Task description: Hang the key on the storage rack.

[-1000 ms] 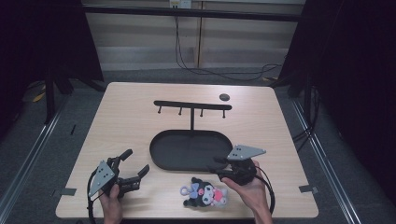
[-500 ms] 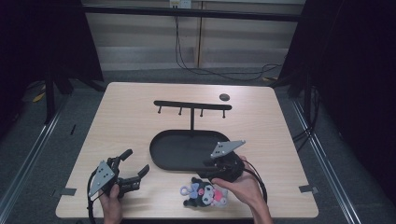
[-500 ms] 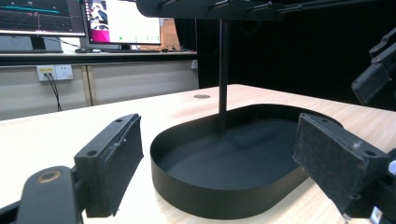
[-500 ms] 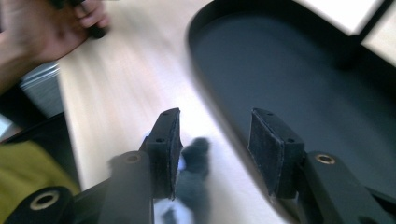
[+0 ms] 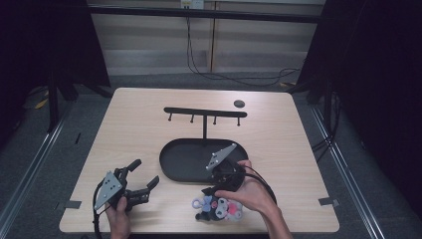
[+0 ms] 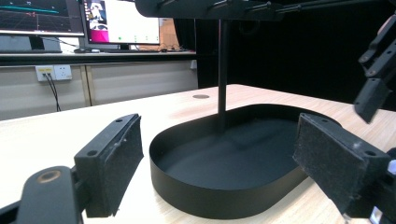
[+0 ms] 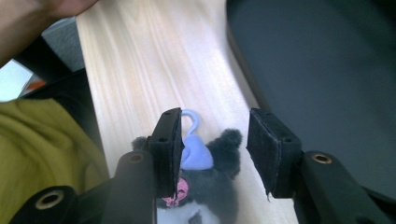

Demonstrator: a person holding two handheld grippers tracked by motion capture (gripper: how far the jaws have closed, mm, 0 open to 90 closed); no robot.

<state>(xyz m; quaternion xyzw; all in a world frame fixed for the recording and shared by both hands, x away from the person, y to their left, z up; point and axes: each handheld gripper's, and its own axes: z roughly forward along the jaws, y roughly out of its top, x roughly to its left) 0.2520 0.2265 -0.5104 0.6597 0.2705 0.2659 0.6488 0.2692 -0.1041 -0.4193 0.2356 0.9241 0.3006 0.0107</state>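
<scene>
Pale wood-grain desk in the high view carries a small plush keychain toy, dark grey and white with pink and lilac parts, close to its near edge; the right hand covers the toy's right part, so its full outline is hard to make out. The right gripper hangs just over the toy, pointing toward the near edge, and its jaw tips are lost against its dark body. Just behind it stands a black oval metal tray with a thin post and a black hook bar on top. A small dark round disc lies well apart near the far edge. The left gripper rests at the near left, jaws spread wide and holding nothing.

In the left gripper view the two padded jaws stand far apart and empty, framing the tray's wall; the top of the hook bar is cut off, and the other gripper's black jaw tips enter at the right edge.

In the right gripper view the jaws stand about half open above the plush toy, which lies between and below them, untouched by the right pad; whether the left pad brushes it I cannot tell. Its lilac hook points away along the desk, its lower body is cut off, and the tray's floor lies beside it at right
</scene>
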